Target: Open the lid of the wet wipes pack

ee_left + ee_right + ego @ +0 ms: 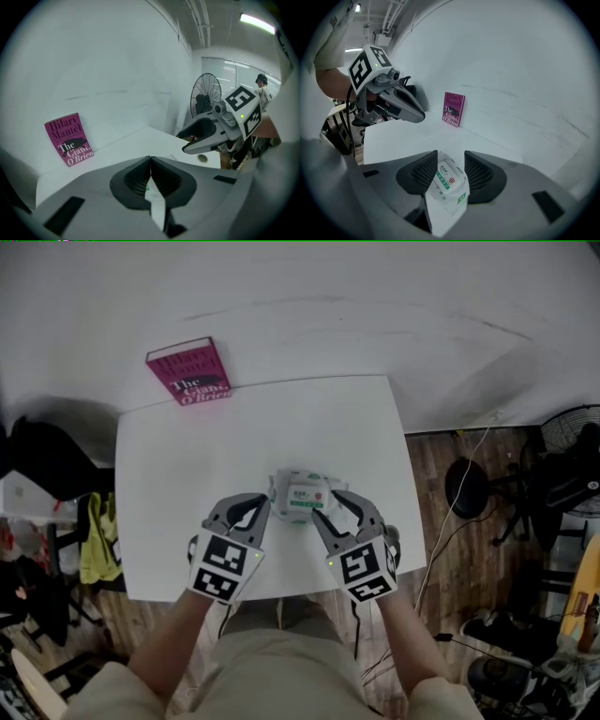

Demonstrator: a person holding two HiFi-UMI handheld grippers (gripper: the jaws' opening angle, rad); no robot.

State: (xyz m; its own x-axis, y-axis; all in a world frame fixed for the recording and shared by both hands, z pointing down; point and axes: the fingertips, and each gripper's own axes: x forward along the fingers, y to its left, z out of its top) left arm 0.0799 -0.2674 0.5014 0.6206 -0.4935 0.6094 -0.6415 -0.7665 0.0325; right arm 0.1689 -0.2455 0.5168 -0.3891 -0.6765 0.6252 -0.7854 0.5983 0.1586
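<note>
Two grippers sit closest, one in each of the person's hands, and each carries one cube with square markers. In the head view the left gripper (265, 505) and the right gripper (330, 506) flank one wet wipes pack (302, 495), which lies on the white table (187, 474) near its front edge. The left gripper (150, 159) has its two jaws pressed together at the tips, right at the pack's left edge; a sliver of the pack (152, 199) shows through the gap beneath them, and whether any film is caught I cannot tell. The right gripper (451, 161) has its two jaws spread, one on each side of the pack (453, 206), without clamping it. The pack's single lid (446, 178) lies flat on top, shut. One magenta book (188, 371) leans against the wall at the table's far left corner, well apart from the pack. One floor fan (572, 427) stands off to the right.
</note>
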